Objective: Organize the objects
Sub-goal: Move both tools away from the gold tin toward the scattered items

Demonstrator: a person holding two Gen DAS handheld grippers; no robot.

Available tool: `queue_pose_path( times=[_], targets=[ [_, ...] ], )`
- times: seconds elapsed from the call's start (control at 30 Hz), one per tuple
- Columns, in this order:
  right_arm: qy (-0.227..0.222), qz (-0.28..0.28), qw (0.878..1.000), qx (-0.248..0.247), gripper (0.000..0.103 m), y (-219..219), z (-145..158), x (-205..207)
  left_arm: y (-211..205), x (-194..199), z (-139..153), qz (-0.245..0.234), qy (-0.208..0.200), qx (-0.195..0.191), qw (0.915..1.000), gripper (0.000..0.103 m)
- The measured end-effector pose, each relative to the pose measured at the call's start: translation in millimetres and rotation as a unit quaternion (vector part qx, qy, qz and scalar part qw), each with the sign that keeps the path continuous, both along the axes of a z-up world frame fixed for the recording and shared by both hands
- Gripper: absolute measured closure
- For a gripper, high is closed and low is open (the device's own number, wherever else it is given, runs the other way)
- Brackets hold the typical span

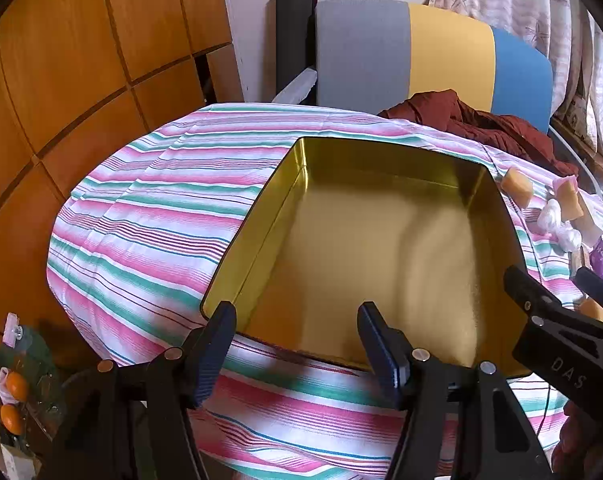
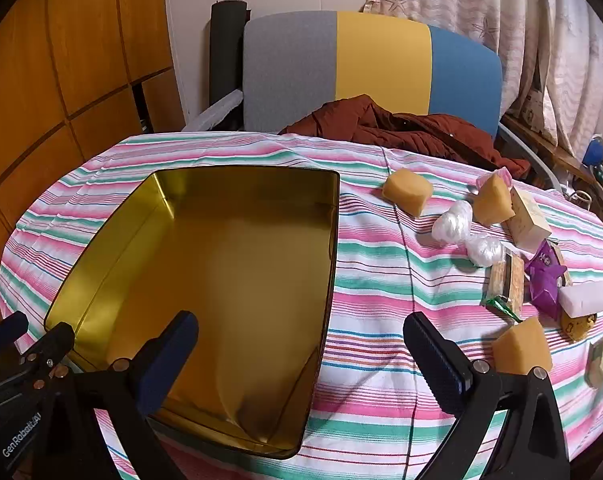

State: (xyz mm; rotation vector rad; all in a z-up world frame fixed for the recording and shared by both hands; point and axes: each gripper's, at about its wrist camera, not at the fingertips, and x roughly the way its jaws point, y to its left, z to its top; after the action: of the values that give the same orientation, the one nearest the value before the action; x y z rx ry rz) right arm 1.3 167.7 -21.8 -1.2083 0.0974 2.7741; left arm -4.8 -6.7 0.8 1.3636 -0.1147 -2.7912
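Note:
An empty gold tin (image 1: 261,216) lies open on the striped cloth. My left gripper (image 1: 297,320) hovers open over the tin's near rim, with nothing held. In the right wrist view my right gripper (image 2: 301,324) stands wide open, one finger over the tin (image 2: 332,240) and the other over the cloth. To the right lie loose items: yellow sponge pieces (image 2: 407,192) (image 2: 523,348), white plastic bundles (image 2: 453,220), a cracker packet (image 2: 505,280), a purple packet (image 2: 545,280) and a white block (image 2: 589,298). Each gripper also shows in the other's view: the right gripper (image 1: 549,280) and the left gripper (image 2: 33,330).
A grey, yellow and blue chair (image 2: 381,64) with a red-brown garment (image 2: 401,128) stands behind the table. Wooden cabinets (image 2: 61,60) are at the left and curtains at the right. A thin dark cord (image 2: 405,240) crosses the cloth. Oranges in a bag (image 1: 13,388) sit below the table's left edge.

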Motion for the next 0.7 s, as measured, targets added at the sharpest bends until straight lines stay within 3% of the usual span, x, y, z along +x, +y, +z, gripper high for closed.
queue_pose_path(
  times=[0.7],
  targets=[
    [-0.001, -0.001, 1.000, -0.006, 0.000, 4.6, -0.6, 4.4, 6.1, 1.7, -4.5, -0.006, -0.011, -0.003, 0.9999, 0.039]
  ],
)
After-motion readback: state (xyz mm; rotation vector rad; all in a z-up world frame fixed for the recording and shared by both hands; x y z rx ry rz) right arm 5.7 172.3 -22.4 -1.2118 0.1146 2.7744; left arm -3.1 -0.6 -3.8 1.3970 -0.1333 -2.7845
